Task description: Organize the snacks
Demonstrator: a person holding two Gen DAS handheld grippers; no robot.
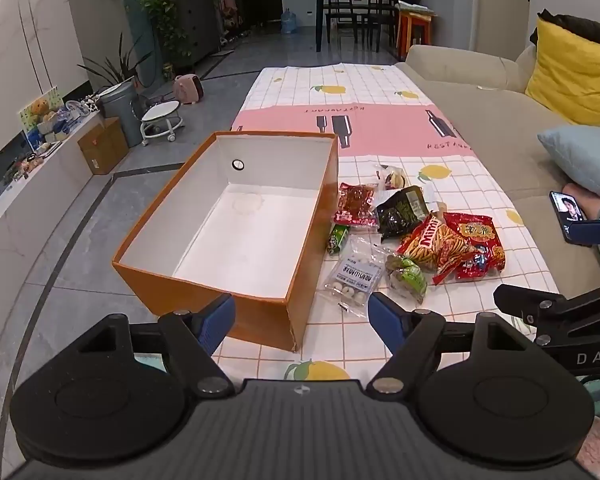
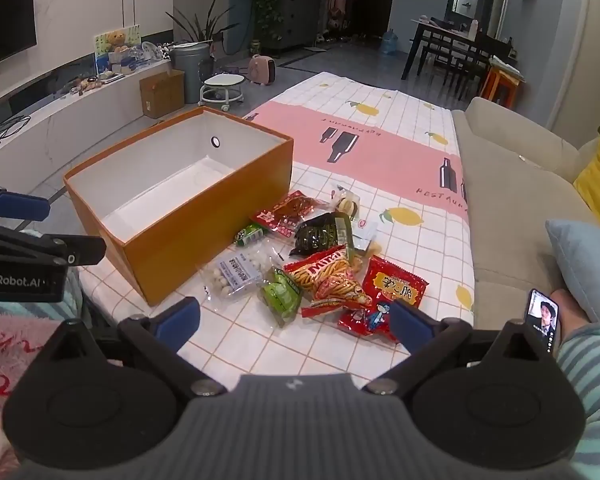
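Eight snack packets (image 2: 324, 276) lie beside one orange box (image 1: 236, 240) on the tablecloth (image 1: 380, 80), while the left gripper (image 1: 301, 320) and right gripper (image 2: 296, 326) both hang spread and unloaded.

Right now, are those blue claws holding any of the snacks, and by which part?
Nothing is held. The left gripper and right gripper are both open, above the table, short of the snack packets.

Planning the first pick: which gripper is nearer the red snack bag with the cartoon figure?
Right. The right gripper hovers open just before the red snack bag; the left gripper is open near the orange cardboard box.
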